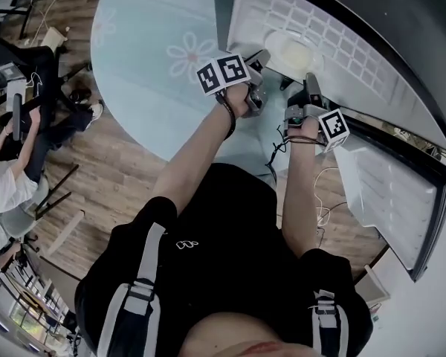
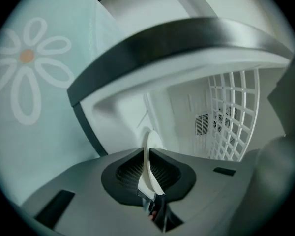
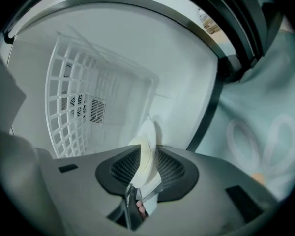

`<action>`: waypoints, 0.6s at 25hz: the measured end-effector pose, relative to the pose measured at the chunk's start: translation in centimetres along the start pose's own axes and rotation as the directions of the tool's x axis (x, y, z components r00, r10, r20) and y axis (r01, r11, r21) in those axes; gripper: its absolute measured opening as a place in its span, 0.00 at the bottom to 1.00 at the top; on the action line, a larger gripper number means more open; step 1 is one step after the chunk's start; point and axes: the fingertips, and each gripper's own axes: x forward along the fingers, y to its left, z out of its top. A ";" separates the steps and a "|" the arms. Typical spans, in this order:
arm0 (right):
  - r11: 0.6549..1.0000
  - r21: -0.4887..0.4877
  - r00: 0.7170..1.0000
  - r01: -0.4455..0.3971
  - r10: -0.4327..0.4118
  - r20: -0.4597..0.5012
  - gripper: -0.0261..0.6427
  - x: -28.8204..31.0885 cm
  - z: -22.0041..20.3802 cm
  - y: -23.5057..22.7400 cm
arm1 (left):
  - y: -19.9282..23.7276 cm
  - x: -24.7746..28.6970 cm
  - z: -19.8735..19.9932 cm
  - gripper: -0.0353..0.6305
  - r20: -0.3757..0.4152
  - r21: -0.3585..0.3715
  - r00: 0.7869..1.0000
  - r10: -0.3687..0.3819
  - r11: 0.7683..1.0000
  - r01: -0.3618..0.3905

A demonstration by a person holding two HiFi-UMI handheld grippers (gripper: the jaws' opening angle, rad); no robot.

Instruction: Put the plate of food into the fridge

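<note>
- Upper centre of the head view: we note the plate carrying pale yellow food, held inside the open fridge, against the white wire rack. We cannot tell whether it rests on anything.
- The left gripper meets the plate's left edge. In the left gripper view its jaws are clamped on the thin white rim, with the plate seen edge-on between the ribbed pads.
- The right gripper meets the plate's lower right edge. In the right gripper view its jaws are likewise closed on the rim, food side to the left.
- The fridge door stands open at lower right of the head view.
- A round table with flower-print cloth lies at upper left, beside the fridge.
</note>
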 end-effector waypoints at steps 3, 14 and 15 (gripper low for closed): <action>0.999 -0.046 0.999 0.027 -0.025 0.031 0.19 -1.1 0.4 0.3 | 1.0 -2.7 1.3 0.12 0.090 -0.091 0.996 0.000 0.996 0.008; 0.988 -0.124 0.994 -0.091 0.097 0.042 0.05 -5.5 -2.4 4.2 | -0.7 -9.6 2.3 0.06 0.211 -0.174 0.964 -0.159 0.965 0.197; 0.984 -0.116 0.990 -0.135 0.139 0.030 0.05 -5.8 -3.0 5.0 | -1.5 -10.1 2.4 0.06 0.211 -0.144 0.960 -0.181 0.966 0.214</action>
